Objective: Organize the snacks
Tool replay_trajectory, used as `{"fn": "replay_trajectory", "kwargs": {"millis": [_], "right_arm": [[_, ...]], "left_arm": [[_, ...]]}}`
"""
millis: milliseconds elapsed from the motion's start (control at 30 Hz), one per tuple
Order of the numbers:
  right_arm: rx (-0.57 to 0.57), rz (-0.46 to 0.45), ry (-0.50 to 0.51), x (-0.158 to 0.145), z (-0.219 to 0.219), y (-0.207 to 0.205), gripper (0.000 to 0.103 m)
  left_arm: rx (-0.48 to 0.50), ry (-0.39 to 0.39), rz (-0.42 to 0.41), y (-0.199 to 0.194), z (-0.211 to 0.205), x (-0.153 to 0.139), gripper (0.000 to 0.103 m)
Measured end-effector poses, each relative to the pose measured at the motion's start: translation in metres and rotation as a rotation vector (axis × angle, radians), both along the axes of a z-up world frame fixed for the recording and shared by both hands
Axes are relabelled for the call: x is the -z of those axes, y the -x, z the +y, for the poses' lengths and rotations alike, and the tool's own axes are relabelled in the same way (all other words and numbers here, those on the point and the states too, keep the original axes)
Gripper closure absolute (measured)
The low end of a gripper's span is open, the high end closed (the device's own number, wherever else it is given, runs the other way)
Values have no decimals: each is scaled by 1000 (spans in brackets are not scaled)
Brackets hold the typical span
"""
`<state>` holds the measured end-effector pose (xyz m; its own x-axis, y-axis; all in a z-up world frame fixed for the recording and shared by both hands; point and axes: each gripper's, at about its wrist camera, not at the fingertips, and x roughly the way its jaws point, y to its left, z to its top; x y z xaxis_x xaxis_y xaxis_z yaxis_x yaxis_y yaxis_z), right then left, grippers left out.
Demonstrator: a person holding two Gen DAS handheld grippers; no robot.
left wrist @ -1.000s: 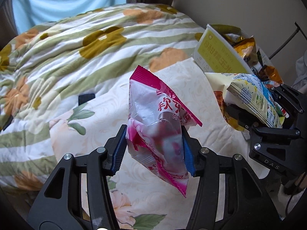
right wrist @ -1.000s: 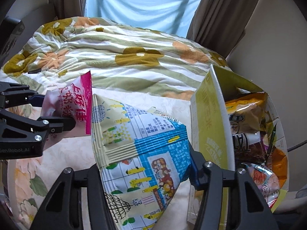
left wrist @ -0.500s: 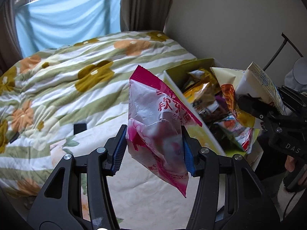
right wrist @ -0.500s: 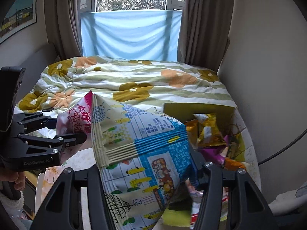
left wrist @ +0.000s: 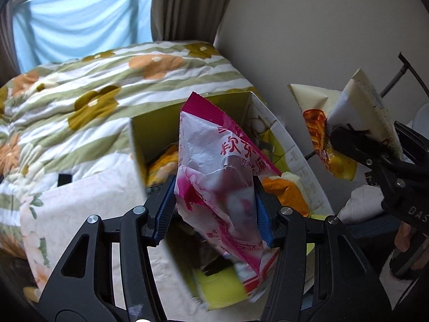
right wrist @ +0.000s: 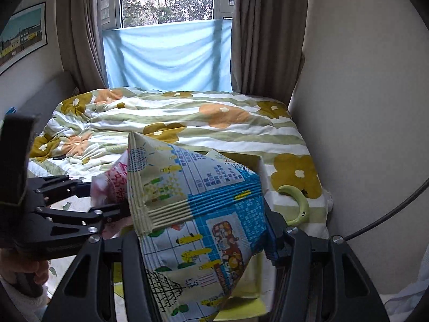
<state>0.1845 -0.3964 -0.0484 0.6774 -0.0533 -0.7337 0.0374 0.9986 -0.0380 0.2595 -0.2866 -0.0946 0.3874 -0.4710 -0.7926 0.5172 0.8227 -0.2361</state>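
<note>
A pink and white snack bag [left wrist: 214, 177] hangs between the blue pads of my left gripper [left wrist: 211, 212], just above an open yellow-green box [left wrist: 155, 131] of snacks. The jaws are opening, and both pads still touch the bag. My right gripper [right wrist: 203, 241] is shut on a cream and blue snack bag [right wrist: 193, 204], held over the box's right side [right wrist: 249, 159]. In the left wrist view the right gripper [left wrist: 375, 158] holds that bag [left wrist: 356, 107] up at the right. In the right wrist view the left gripper [right wrist: 80, 206] and pink bag [right wrist: 115, 179] sit at the left.
Orange and yellow packets [left wrist: 284, 190] lie in the box. A bed with a flowered quilt [right wrist: 187, 118] fills the background, with a wall [left wrist: 308, 40] close on the right. A pale green crescent-shaped object [right wrist: 297, 204] lies beside the box. Curtains and a window stand behind the bed.
Both grippers have risen and swung right with their bags, from over the bedspread to above the open box. The left jaws stand slightly wider around the pink bag.
</note>
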Motion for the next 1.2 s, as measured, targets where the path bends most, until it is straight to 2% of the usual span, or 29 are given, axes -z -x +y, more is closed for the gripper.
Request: {"fn": "replay_trajectory", "kwargs": {"millis": [33, 67, 100, 133, 167, 400, 767, 867, 900, 933, 967, 1100, 1200], "right_arm": [[-7, 3, -2, 0, -6, -2, 51], [-19, 8, -6, 1, -12, -5, 51], [-27, 10, -8, 2, -16, -5, 51], [-36, 14, -12, 4, -20, -8, 51], [-45, 19, -17, 5, -22, -10, 52], [-84, 47, -57, 22, -38, -19, 51], [-145, 37, 20, 23, -18, -61, 50], [-144, 61, -4, 36, -15, -74, 41], [-146, 56, -26, 38, -15, -73, 28], [-149, 47, -50, 39, -14, -70, 9], [-153, 36, -67, 39, -13, -66, 2], [-161, 0, -92, 37, -8, -41, 0], [-157, 8, -101, 40, -7, -26, 0]], "left_arm": [[-9, 2, 8, -1, -7, 2, 48], [-14, 7, 17, 0, -15, 4, 35], [-21, 4, 21, 0, -20, 6, 11], [-38, -5, 16, 3, -25, 6, 2], [-55, -2, 3, 6, -26, 6, 1], [-137, -63, 30, 24, -3, 18, 1], [-261, -57, 17, 31, 39, 7, 1], [-291, -79, 23, 34, 47, 8, 1], [-302, -81, 27, 36, 51, 9, 1], [-317, -82, 32, 39, 56, 11, 1], [-328, -81, 36, 42, 60, 12, 1], [-359, -73, 58, 52, 74, 19, 1], [-370, -62, 68, 58, 82, 24, 1]]}}
